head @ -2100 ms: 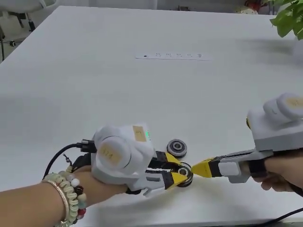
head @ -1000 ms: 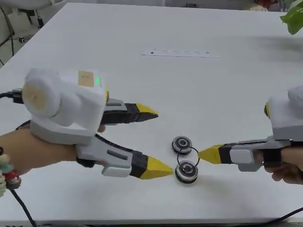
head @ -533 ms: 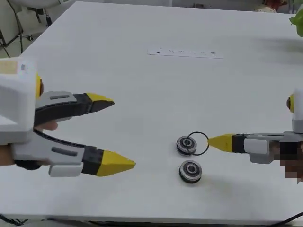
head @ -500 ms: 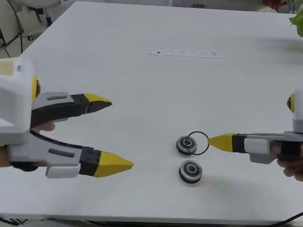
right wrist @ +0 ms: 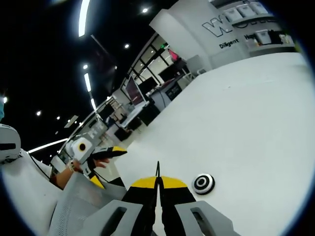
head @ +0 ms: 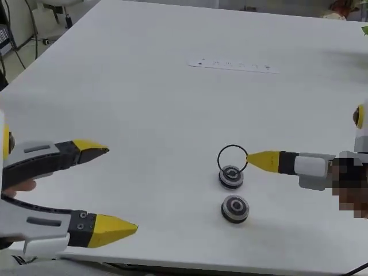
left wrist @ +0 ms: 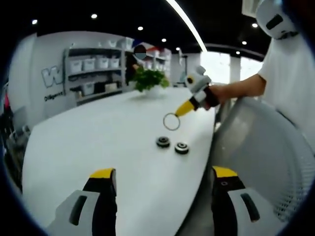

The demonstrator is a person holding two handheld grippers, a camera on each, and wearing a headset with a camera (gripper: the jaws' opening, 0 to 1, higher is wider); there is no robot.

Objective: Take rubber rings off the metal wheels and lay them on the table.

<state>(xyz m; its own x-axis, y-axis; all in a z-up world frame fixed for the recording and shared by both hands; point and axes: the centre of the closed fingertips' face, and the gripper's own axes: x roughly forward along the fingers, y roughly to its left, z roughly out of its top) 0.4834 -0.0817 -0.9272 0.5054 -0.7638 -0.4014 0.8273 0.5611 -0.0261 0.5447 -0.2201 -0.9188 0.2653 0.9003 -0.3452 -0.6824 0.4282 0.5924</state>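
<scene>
Right gripper [head: 248, 159] pinches the rubber ring [head: 232, 146], apparently above one wheel [head: 231, 176]; left gripper [head: 122, 190] gapes.

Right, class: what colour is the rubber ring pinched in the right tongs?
Black; the rubber ring shows best in the head view, against the white table.

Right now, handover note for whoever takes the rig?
Left gripper: open, holding nothing, over the near left of the table.
Right gripper: shut on a rubber ring, held in the air beside the farther wheel; the nearer wheel lies just in front.
Done: one ring off.
Left: lay it on the table, then strip any other ring; whether a wheel has one on, I can't tell.
</scene>
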